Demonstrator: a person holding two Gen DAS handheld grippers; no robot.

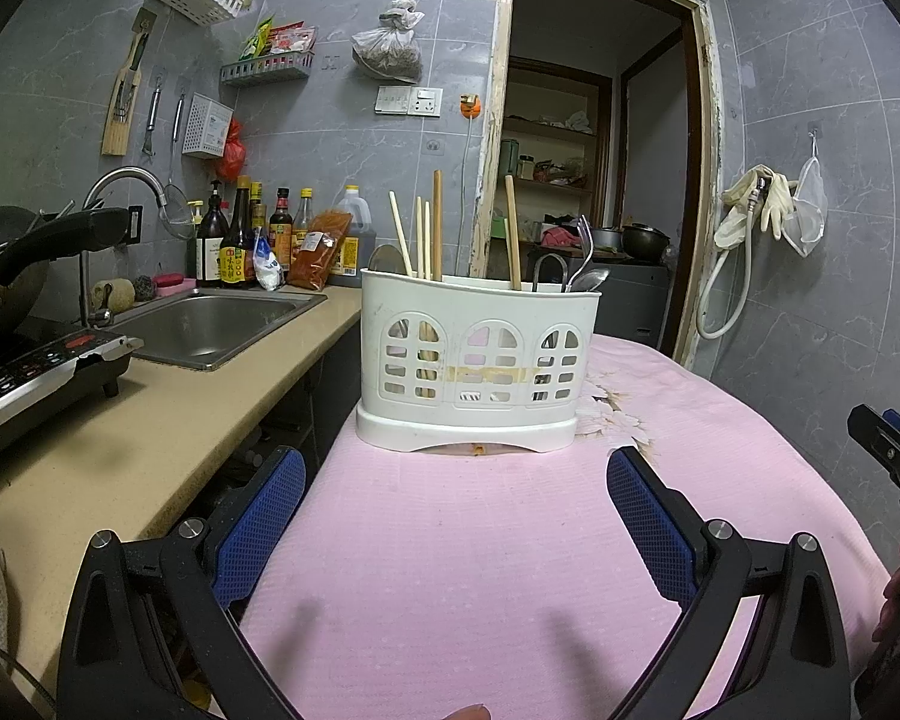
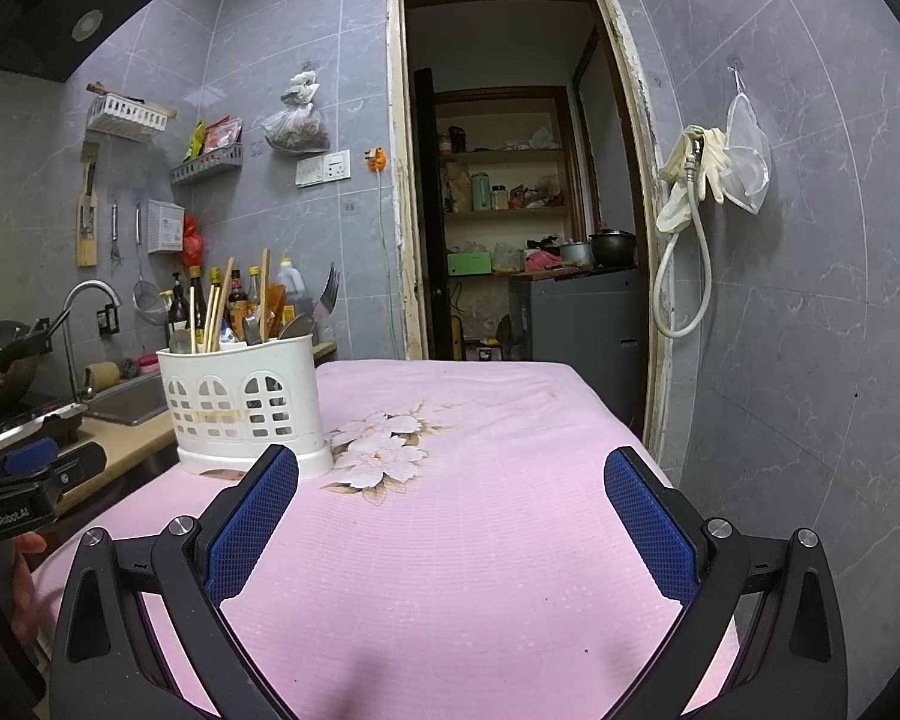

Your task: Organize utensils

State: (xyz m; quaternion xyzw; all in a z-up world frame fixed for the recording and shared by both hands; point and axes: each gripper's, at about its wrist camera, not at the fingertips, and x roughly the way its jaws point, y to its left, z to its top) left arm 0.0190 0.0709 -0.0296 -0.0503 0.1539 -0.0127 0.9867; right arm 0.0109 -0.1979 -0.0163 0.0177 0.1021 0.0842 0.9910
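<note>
Ahead of left tool (image 1: 456,468), utensil caddy (image 1: 477,360), tool empty, spread

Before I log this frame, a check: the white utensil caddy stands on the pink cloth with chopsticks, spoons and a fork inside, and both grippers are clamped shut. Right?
Not quite. The white utensil caddy does stand on the pink cloth, holding chopsticks, spoons and a fork. But the left gripper and right gripper are both open and empty, as each wrist view shows.

Dim, cool overhead light; soft shadows fall on the pink cloth (image 1: 510,570) toward 6 o'clock. Fisheye bends walls, black vignette fills corners. Focus sharp throughout.
</note>
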